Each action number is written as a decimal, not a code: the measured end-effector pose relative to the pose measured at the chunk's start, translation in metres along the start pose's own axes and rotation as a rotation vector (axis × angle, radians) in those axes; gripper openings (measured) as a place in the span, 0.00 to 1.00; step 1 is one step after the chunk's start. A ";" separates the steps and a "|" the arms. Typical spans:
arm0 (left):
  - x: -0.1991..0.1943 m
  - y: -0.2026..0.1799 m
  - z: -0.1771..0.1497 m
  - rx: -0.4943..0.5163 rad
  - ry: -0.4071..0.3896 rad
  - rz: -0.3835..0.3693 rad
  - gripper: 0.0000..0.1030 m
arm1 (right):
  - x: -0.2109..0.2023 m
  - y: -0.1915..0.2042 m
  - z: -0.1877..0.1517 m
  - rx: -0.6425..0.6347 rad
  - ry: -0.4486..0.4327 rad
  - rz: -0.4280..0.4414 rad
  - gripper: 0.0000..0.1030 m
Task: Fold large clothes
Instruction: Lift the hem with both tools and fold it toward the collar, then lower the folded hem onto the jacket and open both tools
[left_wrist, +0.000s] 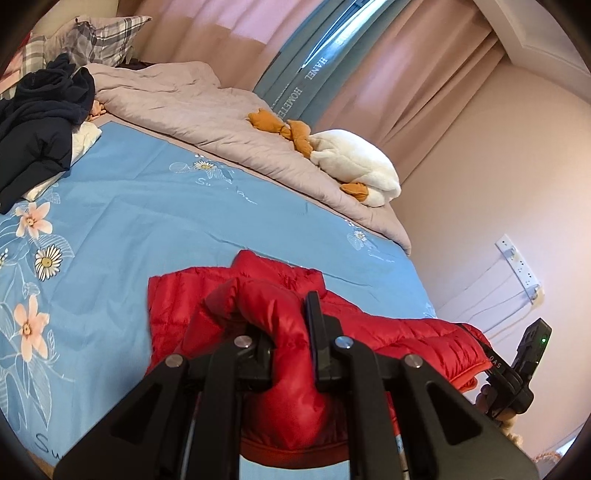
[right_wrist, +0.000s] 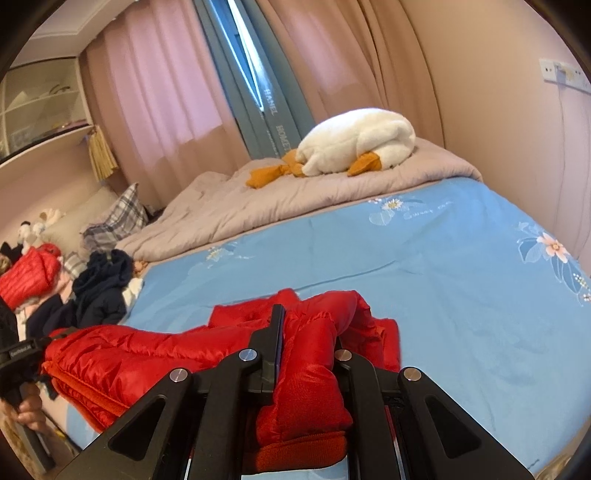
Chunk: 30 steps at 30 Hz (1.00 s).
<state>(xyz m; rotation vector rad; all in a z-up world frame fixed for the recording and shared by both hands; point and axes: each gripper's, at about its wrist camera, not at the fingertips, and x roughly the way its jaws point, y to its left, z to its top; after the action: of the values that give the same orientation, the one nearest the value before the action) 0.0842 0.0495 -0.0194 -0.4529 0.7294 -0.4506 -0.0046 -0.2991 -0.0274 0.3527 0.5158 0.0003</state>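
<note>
At the bed's left side a heap of dark navy clothes (left_wrist: 37, 140) is lying over something white, with a plaid pillow (left_wrist: 99, 37) behind it toward the far left corner, probably set aside so the middle of the blue floral bedsheet (left_wrist: 155, 221) is free for folding. Moving right, the red puffer jacket (left_wrist: 258, 295) is lying along the near edge of the bed, and the left gripper (left_wrist: 273, 332) is clamping a puffy bunch of it between its fingers, seemingly near the ribbed hem, which is hanging just below the jaws. The right gripper (right_wrist: 306, 332) is pinching another thick bunch of the same jacket, also with an orange-red knitted band showing under the fingers; both grips appear to be taking matching ends so the garment can be lifted and laid over itself evenly. The jacket is looking glossy and quilted in narrow channels, bright red, bulky where gathered, and already lying partly doubled, its layers stacking at the near edge between the two grippers. Farther back, a rumpled grey duvet (left_wrist: 221, 125) is running along the far edge of the bed, and toward the far right corner a white plush duck (right_wrist: 354, 140) with orange feet is resting on it, well apart from the jacket.
</note>
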 end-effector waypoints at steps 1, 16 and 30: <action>0.006 0.001 0.004 0.000 0.002 0.009 0.12 | 0.005 -0.002 0.002 0.008 0.010 -0.003 0.10; 0.093 0.034 0.026 -0.050 0.066 0.114 0.23 | 0.081 -0.019 0.014 0.107 0.133 -0.066 0.20; 0.098 0.037 0.036 -0.067 0.073 0.063 0.88 | 0.071 -0.027 0.027 0.089 0.060 -0.097 0.68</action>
<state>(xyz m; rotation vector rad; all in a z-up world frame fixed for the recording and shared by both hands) 0.1829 0.0352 -0.0669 -0.4771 0.8292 -0.3858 0.0680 -0.3277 -0.0485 0.4150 0.5927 -0.1060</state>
